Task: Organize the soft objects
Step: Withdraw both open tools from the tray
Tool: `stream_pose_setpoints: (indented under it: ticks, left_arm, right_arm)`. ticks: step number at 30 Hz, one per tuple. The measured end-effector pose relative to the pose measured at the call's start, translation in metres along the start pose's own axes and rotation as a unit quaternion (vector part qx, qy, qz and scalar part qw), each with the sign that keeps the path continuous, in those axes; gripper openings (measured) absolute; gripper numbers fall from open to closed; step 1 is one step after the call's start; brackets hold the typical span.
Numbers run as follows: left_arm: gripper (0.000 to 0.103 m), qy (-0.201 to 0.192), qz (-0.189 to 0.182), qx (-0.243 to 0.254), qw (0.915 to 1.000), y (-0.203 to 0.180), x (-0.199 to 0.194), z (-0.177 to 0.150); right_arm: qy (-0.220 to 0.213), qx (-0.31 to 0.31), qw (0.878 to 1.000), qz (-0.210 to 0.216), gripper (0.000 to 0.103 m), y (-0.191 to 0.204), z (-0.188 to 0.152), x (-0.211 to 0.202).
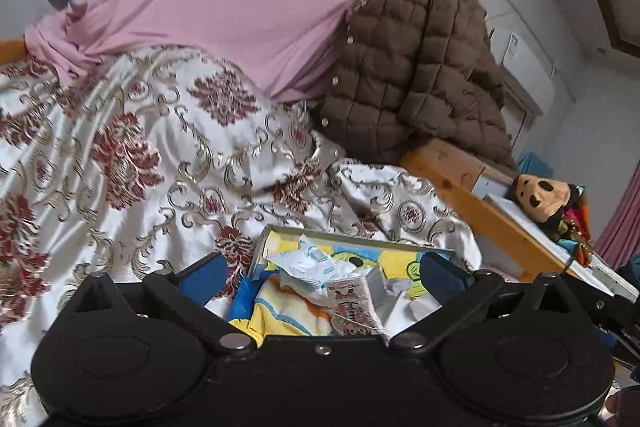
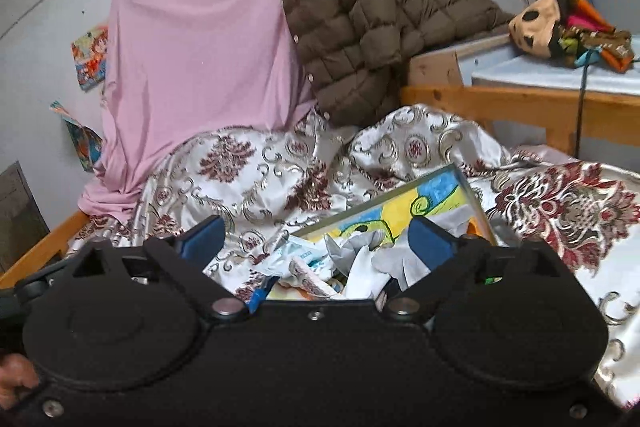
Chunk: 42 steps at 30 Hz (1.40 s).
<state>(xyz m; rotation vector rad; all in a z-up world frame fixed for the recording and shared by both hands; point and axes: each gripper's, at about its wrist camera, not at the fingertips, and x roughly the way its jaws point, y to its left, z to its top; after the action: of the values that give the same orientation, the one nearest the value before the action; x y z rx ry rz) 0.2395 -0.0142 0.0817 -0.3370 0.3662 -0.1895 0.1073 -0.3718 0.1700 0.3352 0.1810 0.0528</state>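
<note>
Left wrist view: the left gripper (image 1: 322,273) stands with its blue-padded jaws wide apart, nothing clamped between them. Just ahead of and below the jaws sits an open box (image 1: 262,241) on the floral bedspread (image 1: 132,147), holding a bright cartoon towel (image 1: 288,311), a crumpled white wrapper (image 1: 316,265) and a small patterned pack (image 1: 354,305). A brown quilted jacket (image 1: 408,67) lies farther back.

Right wrist view: the right gripper (image 2: 318,237) is likewise spread wide and empty. That box (image 2: 472,193) lies beyond its right finger (image 2: 430,241), with white cloths (image 2: 368,263) between the fingers, lower down.
</note>
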Motion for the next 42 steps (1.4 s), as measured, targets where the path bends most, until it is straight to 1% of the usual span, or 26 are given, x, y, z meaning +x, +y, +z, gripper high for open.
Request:
stream_pose_setpoints:
  ticks: [2,9,13,17,22,27,32,38,42]
  left_arm:
    - [0.102,-0.008,-0.001,0.003,1.0,-0.004,-0.015,-0.001]
    - [0.102,-0.032,-0.003,0.018,0.9993,-0.016,-0.069,-0.012]
    - [0.102,-0.043,0.0,0.035,0.9985,-0.023,-0.095,-0.026]
    - [0.102,-0.054,0.011,0.039,0.9977,-0.028,-0.117,-0.044]
    - [0.102,-0.053,0.019,0.058,0.9967,-0.034,-0.139,-0.063]
    - [0.102,-0.053,0.026,0.071,0.9957,-0.034,-0.159,-0.076]
    - [0.102,-0.053,0.042,0.086,0.994,-0.03,-0.18,-0.088]
    - [0.102,-0.052,0.062,0.086,0.993,-0.025,-0.201,-0.103]
    - [0.102,-0.056,0.074,0.096,0.9911,-0.023,-0.213,-0.109]
  right_arm:
    - [-0.012,-0.007,1.0,-0.001,0.102,0.001,-0.001,-0.019]
    - [-0.06,-0.029,0.998,-0.006,0.102,0.0,-0.009,-0.088]
    - [-0.08,-0.043,0.996,-0.018,0.102,0.002,-0.018,-0.114]
    - [-0.078,-0.054,0.995,-0.037,0.102,0.002,-0.031,-0.138]
    - [-0.074,-0.061,0.994,-0.047,0.102,0.008,-0.04,-0.152]
    - [-0.067,-0.071,0.994,-0.055,0.102,0.014,-0.053,-0.174]
    - [-0.058,-0.085,0.993,-0.064,0.102,0.022,-0.064,-0.192]
    - [-0.047,-0.101,0.991,-0.069,0.102,0.031,-0.077,-0.21]
    - [-0.04,-0.106,0.991,-0.071,0.102,0.036,-0.084,-0.221]
